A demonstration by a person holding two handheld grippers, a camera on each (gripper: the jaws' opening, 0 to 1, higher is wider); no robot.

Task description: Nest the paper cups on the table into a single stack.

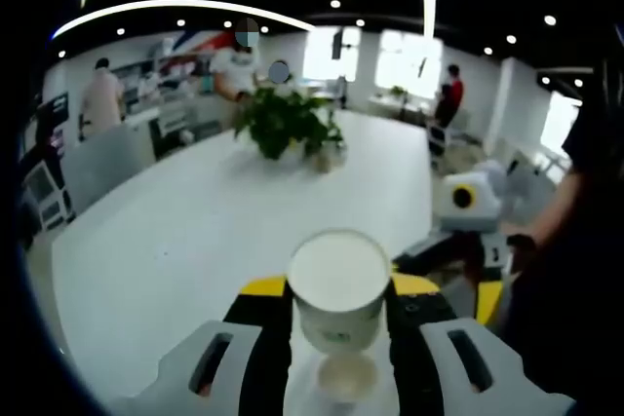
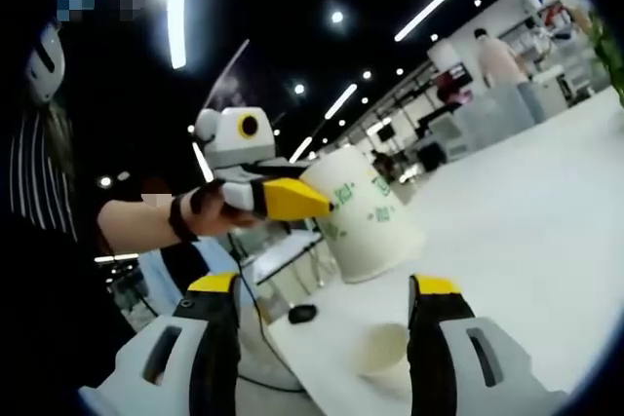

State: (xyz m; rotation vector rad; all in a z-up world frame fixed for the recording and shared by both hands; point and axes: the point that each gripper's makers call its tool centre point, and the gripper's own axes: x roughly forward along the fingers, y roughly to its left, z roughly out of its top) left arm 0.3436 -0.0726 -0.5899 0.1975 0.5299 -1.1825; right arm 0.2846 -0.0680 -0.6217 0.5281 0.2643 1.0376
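Note:
A white paper cup [image 1: 338,284] with green print sits clamped between the yellow-tipped jaws of my left gripper [image 1: 338,291], lifted off the white table [image 1: 175,241]. The right gripper view shows the same cup [image 2: 366,211] tilted in the air, the left gripper [image 2: 327,204] shut on its side. A second, smaller-looking cup [image 2: 380,350] stands on the table just under it, also glimpsed low between the left jaws [image 1: 343,377]. My right gripper [image 2: 324,284] is open and holds nothing. Its body [image 1: 466,231] hangs at the right, close to the held cup.
A potted green plant [image 1: 288,124] stands mid-table farther back. Several people stand by counters and windows behind it. The table's near edge [image 2: 292,338] runs under the right gripper, with a dark small object [image 2: 302,314] and a cable below. A person's arm [image 2: 146,221] carries the left gripper.

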